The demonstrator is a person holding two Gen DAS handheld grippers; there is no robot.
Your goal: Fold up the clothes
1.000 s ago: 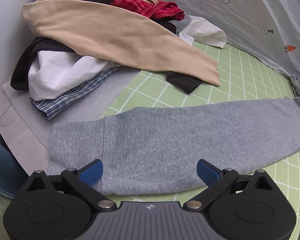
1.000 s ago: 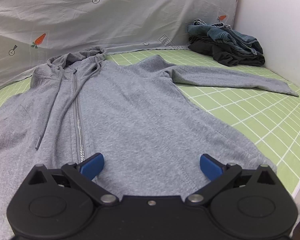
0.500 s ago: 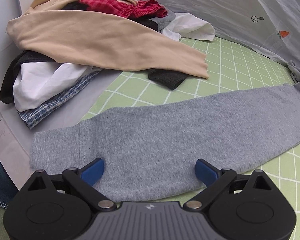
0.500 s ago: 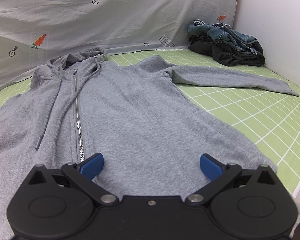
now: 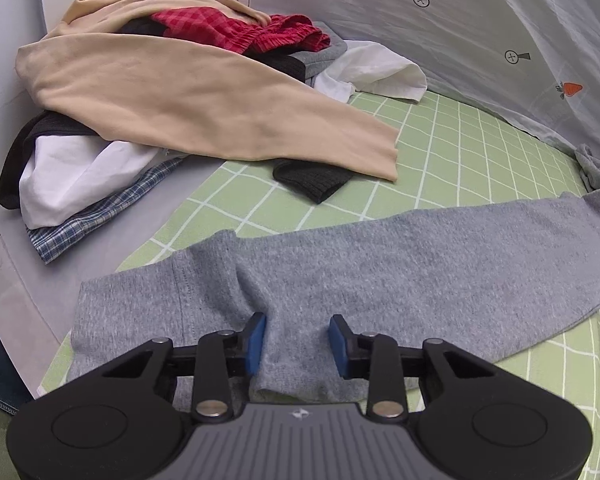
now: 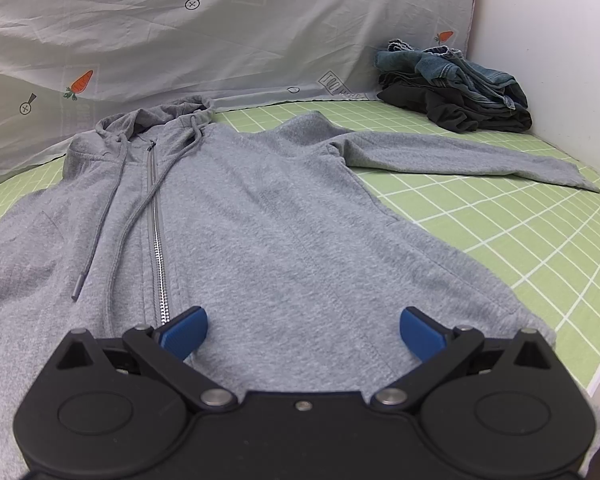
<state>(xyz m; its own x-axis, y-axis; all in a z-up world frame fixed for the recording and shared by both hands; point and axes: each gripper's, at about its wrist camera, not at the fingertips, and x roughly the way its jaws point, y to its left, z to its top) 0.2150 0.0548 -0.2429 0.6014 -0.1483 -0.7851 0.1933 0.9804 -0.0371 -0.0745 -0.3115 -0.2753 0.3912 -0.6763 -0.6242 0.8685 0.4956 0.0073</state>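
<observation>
hoodie [image 6: 284,240] hem hidden behind right gripper [image 6: 303,330], left side cropped

**Around the edges: mat, sheet and two piles**

A green mat [image 5: 460,152] with a white grid covers the surface. Behind it hangs a creased grey sheet [image 6: 220,40] printed with carrots [image 6: 80,82] and crossed circles. A white wall [image 6: 548,60] closes the right side.

In the left view a loose heap sits at the far left, partly on a pale board [image 5: 16,280]. A beige top [image 5: 180,92] lies over it. Red plaid [image 5: 236,28] shows at the top, white cloth [image 5: 380,68] at the back, and a blue check shirt [image 5: 100,216] underneath. A black knit cuff [image 5: 312,178] pokes out onto the mat.

In the right view, jeans [image 6: 460,72] lie on a dark garment [image 6: 460,114] in the far corner, against the wall.
</observation>
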